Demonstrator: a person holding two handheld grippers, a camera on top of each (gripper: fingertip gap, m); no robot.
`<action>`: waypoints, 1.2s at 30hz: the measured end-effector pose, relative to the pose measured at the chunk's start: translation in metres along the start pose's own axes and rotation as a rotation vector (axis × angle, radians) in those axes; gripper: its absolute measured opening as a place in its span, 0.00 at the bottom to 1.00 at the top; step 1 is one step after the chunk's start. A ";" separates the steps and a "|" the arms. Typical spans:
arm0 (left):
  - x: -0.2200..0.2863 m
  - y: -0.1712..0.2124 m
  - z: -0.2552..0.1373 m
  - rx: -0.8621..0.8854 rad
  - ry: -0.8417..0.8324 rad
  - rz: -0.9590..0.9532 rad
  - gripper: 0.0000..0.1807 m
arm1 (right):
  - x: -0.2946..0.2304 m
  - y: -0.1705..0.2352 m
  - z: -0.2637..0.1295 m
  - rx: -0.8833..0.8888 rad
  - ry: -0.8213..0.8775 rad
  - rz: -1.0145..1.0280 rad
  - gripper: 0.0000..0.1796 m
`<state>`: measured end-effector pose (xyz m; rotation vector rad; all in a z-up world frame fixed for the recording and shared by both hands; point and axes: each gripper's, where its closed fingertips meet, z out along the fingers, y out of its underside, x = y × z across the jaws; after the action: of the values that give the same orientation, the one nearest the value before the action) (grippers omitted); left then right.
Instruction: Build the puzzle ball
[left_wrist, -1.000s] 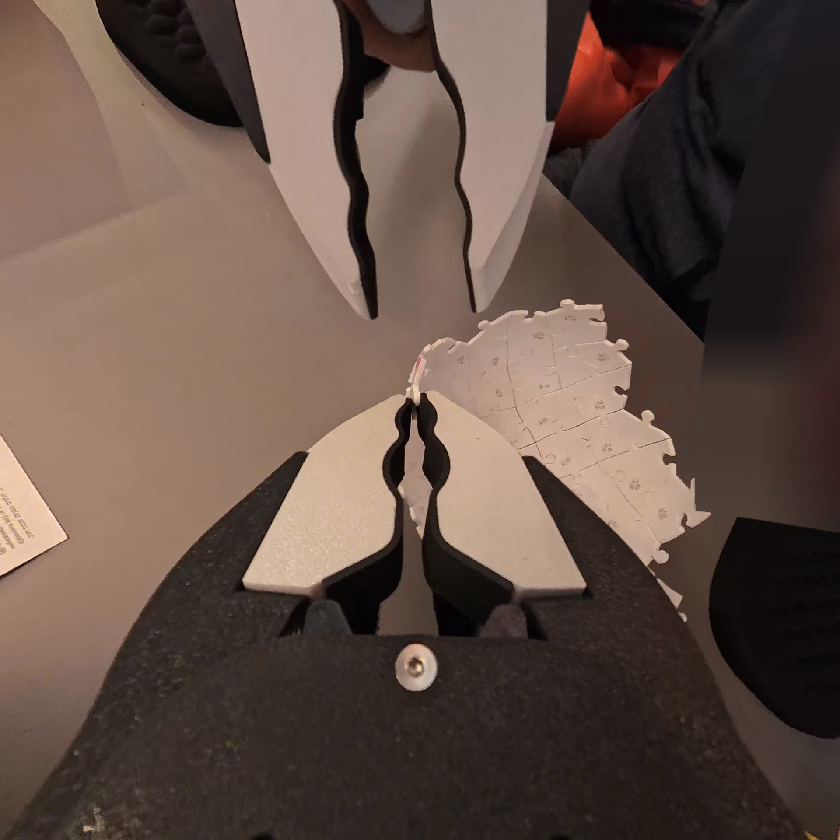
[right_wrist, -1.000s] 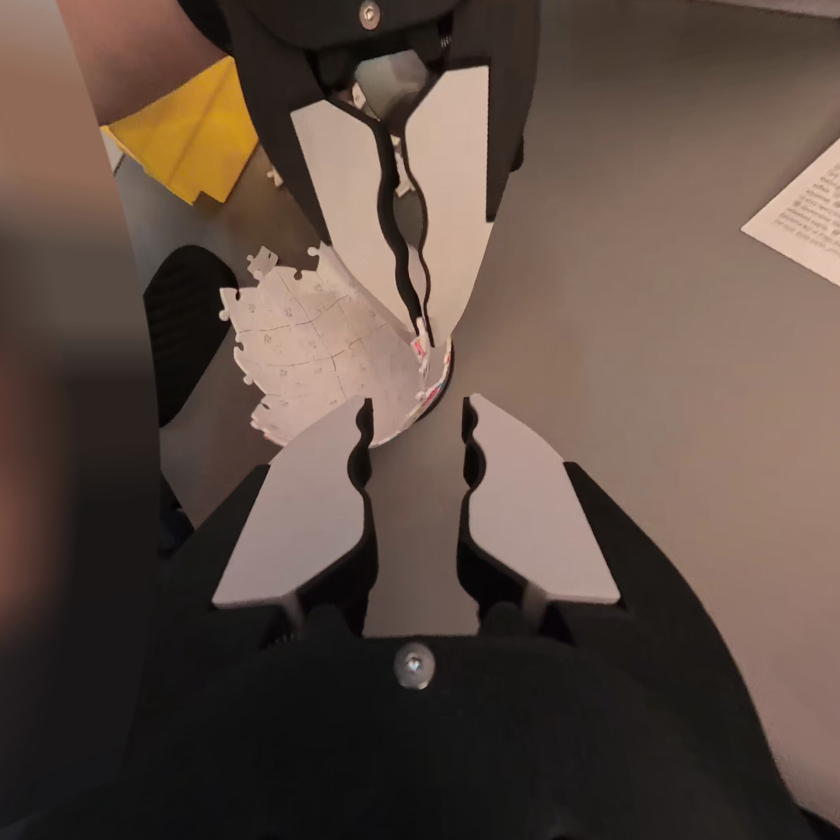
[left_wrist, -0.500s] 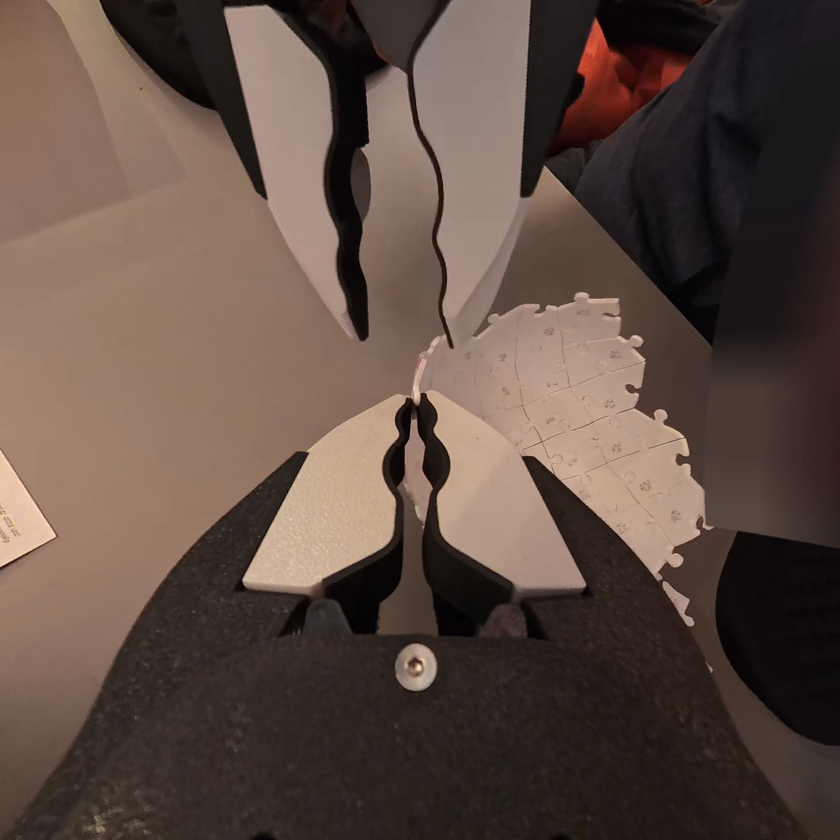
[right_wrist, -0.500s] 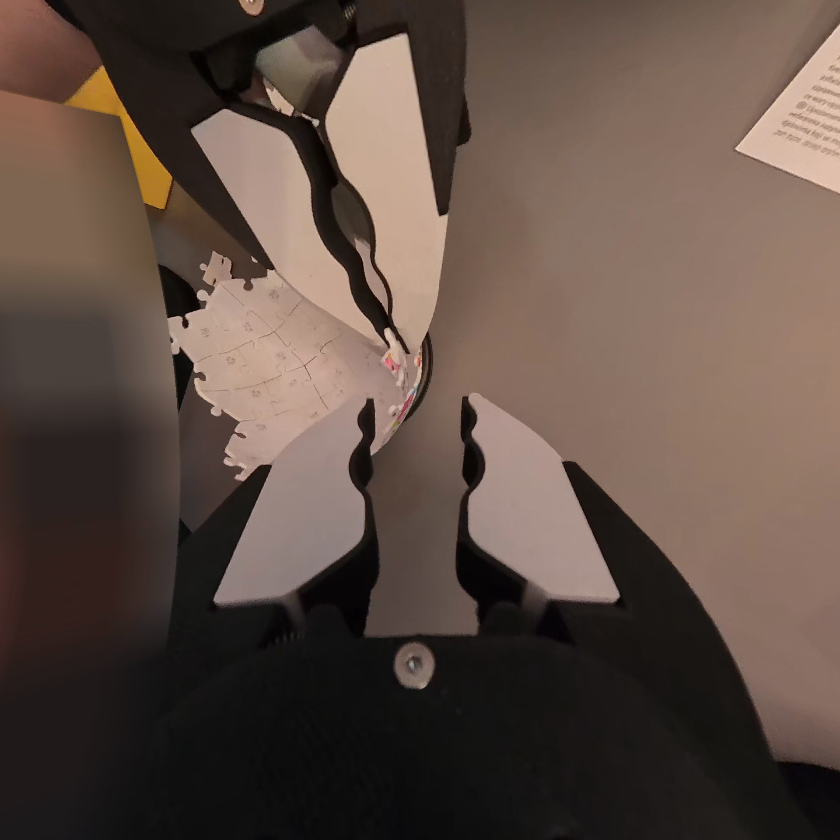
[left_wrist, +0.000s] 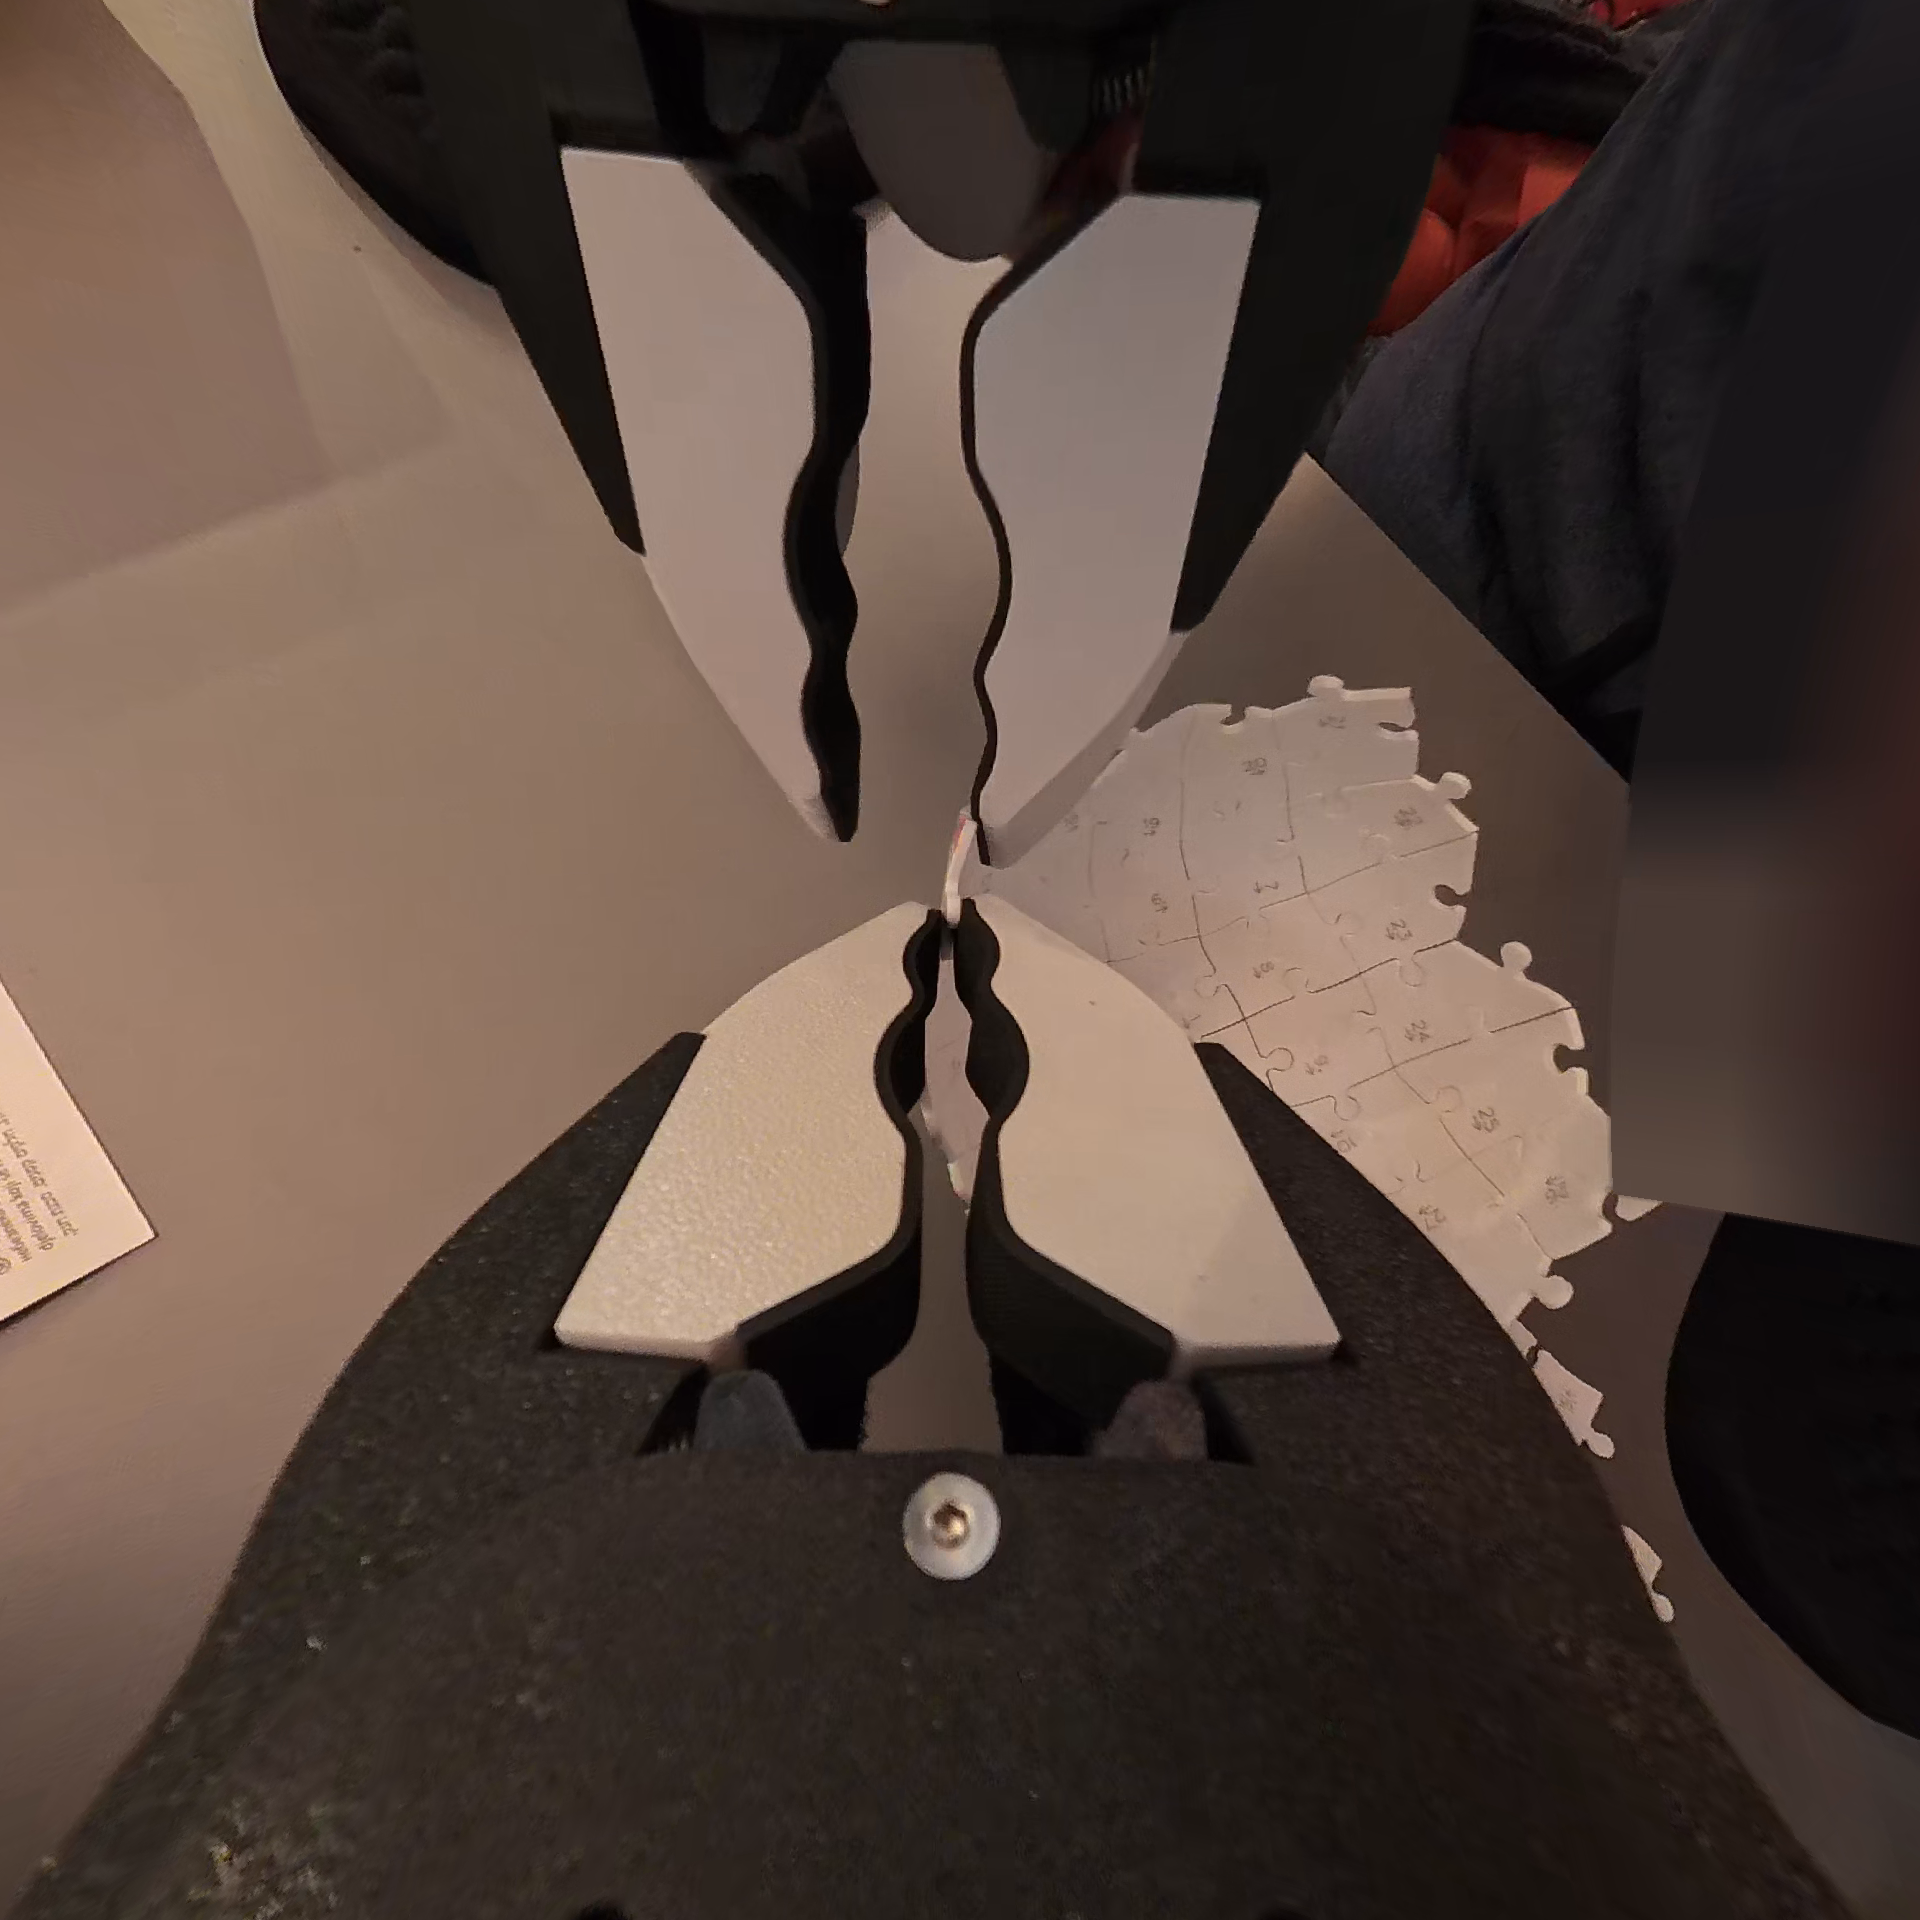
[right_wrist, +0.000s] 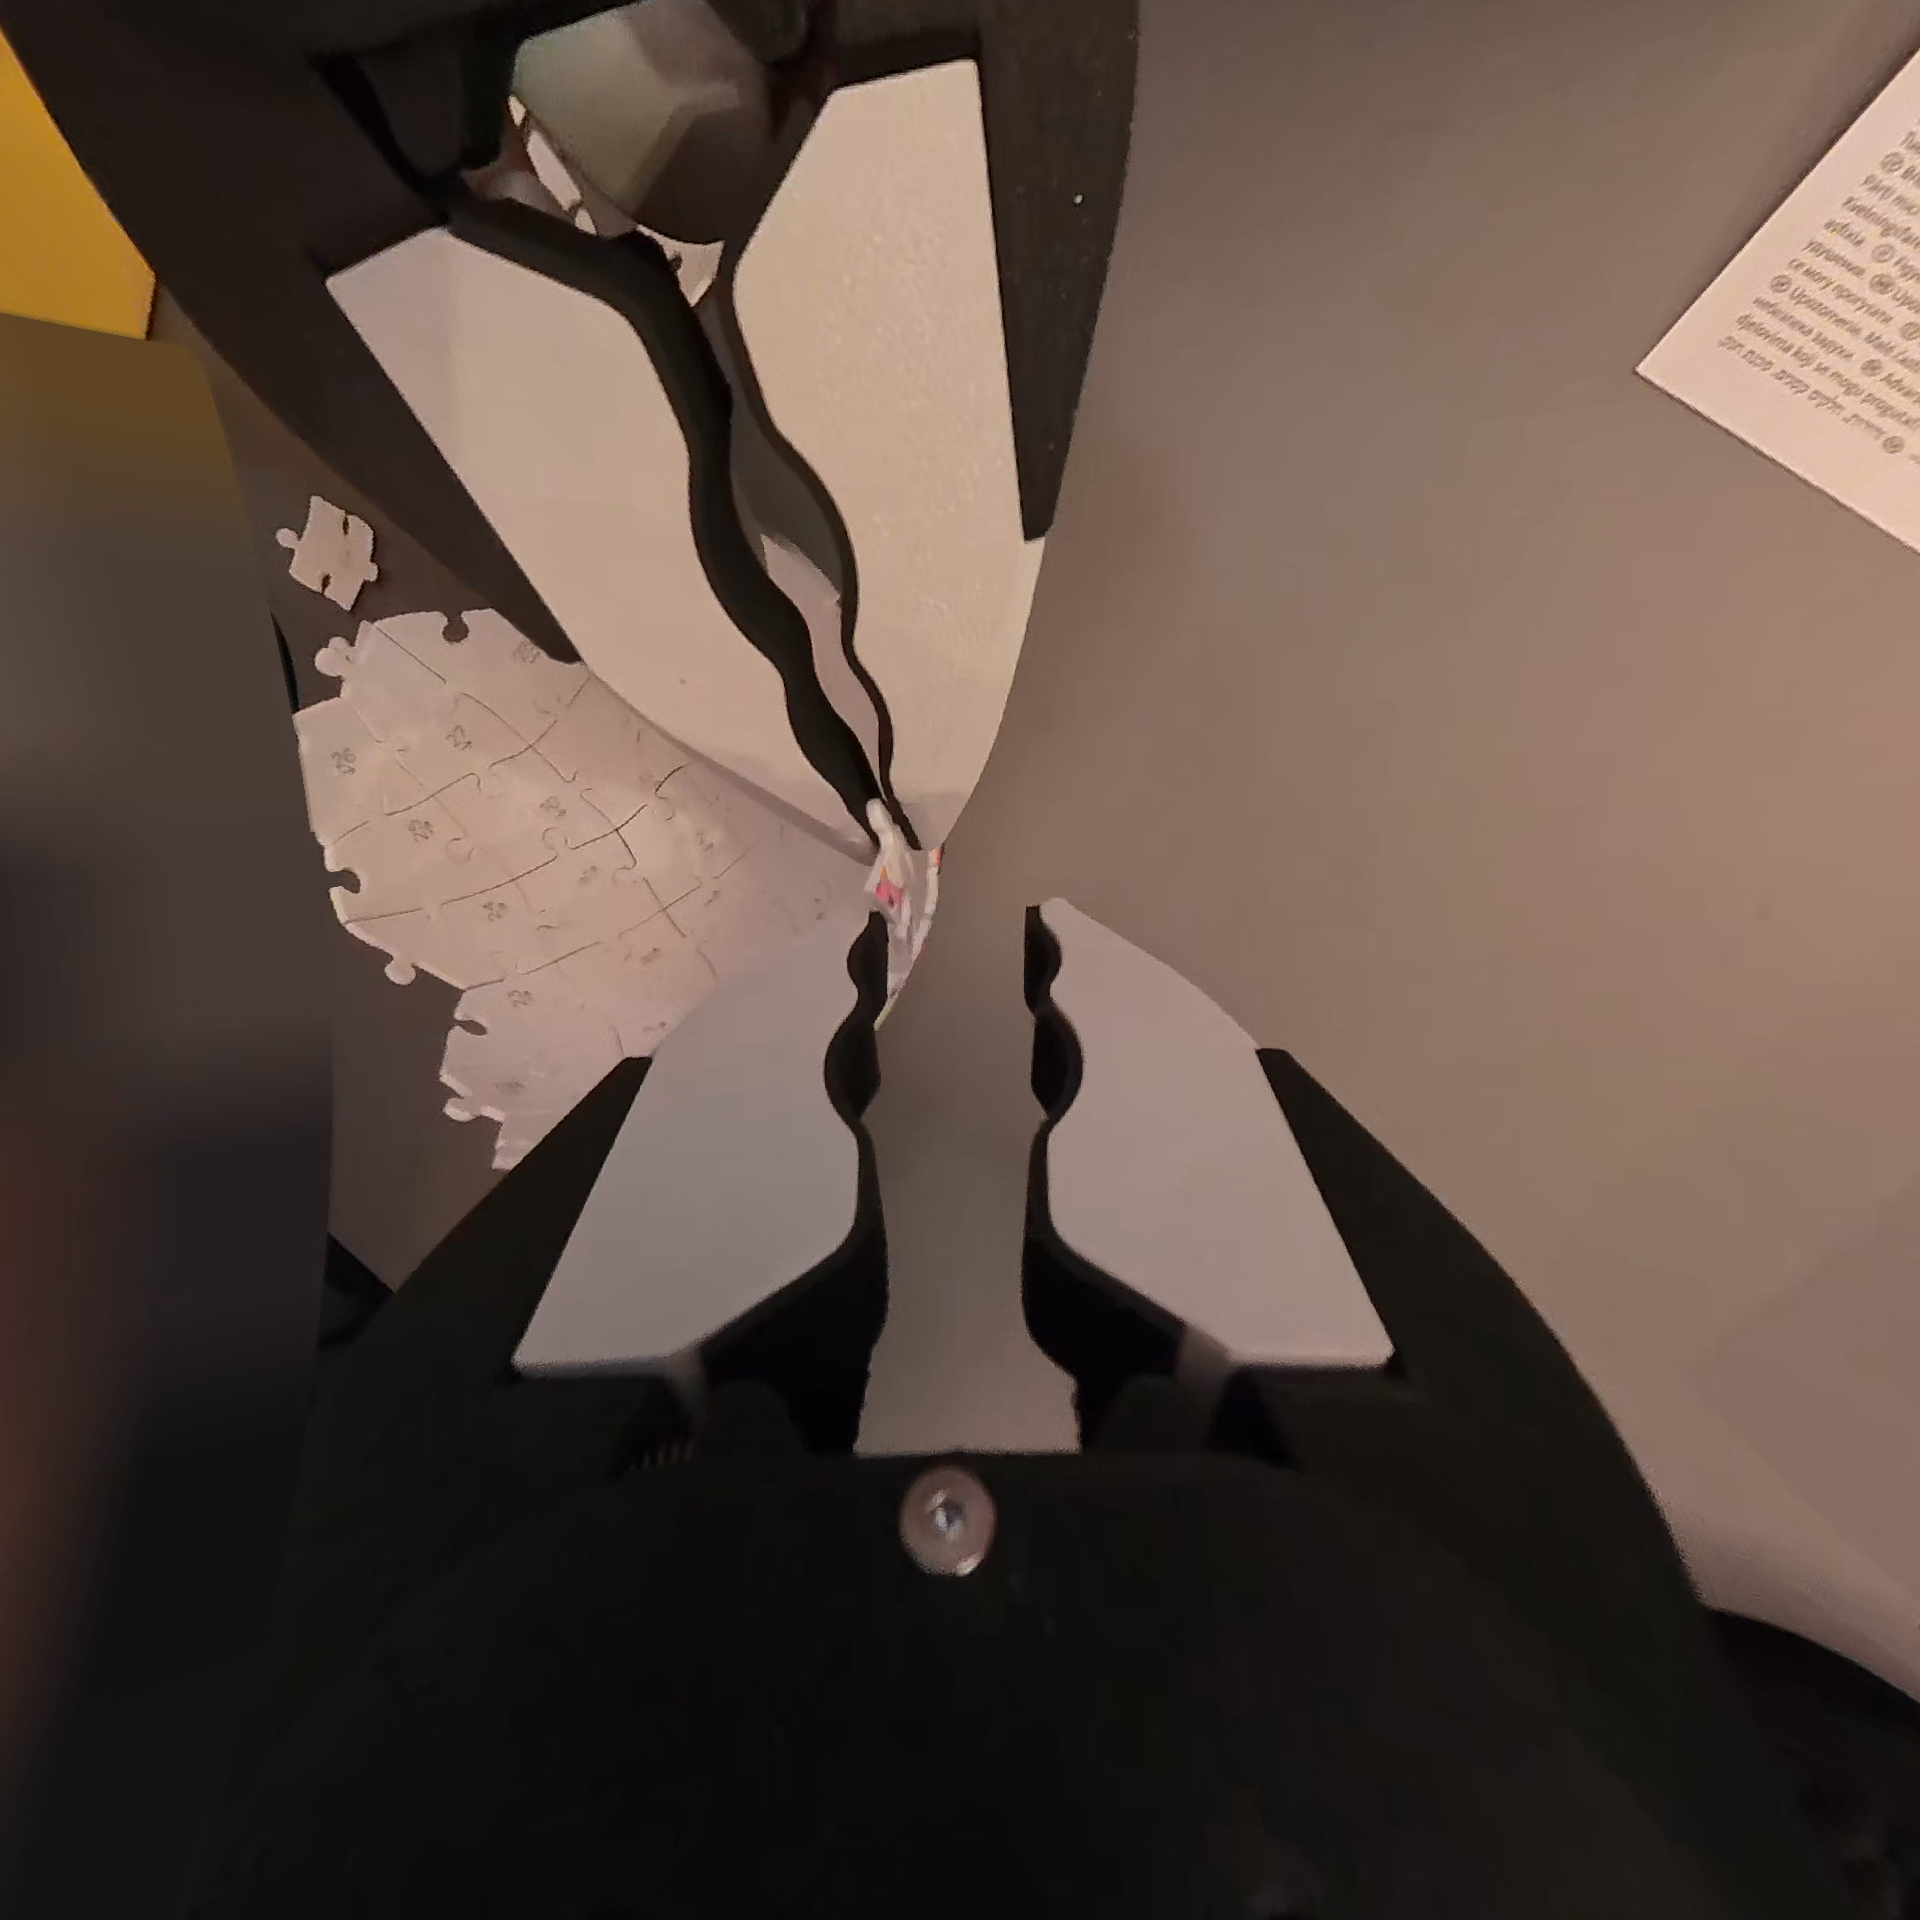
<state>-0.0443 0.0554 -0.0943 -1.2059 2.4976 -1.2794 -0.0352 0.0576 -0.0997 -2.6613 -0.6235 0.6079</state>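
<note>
The left gripper (left_wrist: 948, 914) is pinched tight on the near rim of the puzzle shell (left_wrist: 1340, 997), a curved sheet of joined white pieces seen from its blank, numbered back; that held rim is the landmark for everything else. From it the shell fans away to the left gripper's right side and rests low over the grey table (left_wrist: 312, 831). Just beyond the rim, pointing back at it, comes the right gripper (left_wrist: 914, 831), its two fingers parted with an empty gap between them. In the right wrist view one of its fingertips (right_wrist: 868, 940) sits just beside the coloured edge of the rim, so the shell's edge runs roughly along the line on which both tools face each other, nose to nose. The right gripper looks to be the free tool for the next grasp or press. A loose piece (right_wrist: 330, 551) lies beyond the shell's far edge, and a printed sheet (right_wrist: 1808, 312) lies well apart.
</note>
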 end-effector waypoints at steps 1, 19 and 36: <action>0.000 0.000 0.000 0.002 -0.001 0.001 0.01 | -0.001 0.001 0.000 -0.007 -0.001 0.005 0.15; -0.004 0.003 0.000 -0.010 -0.032 0.021 0.01 | 0.004 0.001 0.006 -0.062 0.087 -0.040 0.12; -0.005 0.001 -0.001 0.019 -0.059 -0.003 0.01 | 0.006 0.003 0.008 -0.140 0.099 -0.080 0.12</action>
<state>-0.0415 0.0596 -0.0959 -1.2254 2.4384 -1.2462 -0.0332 0.0595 -0.1098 -2.7598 -0.7657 0.4212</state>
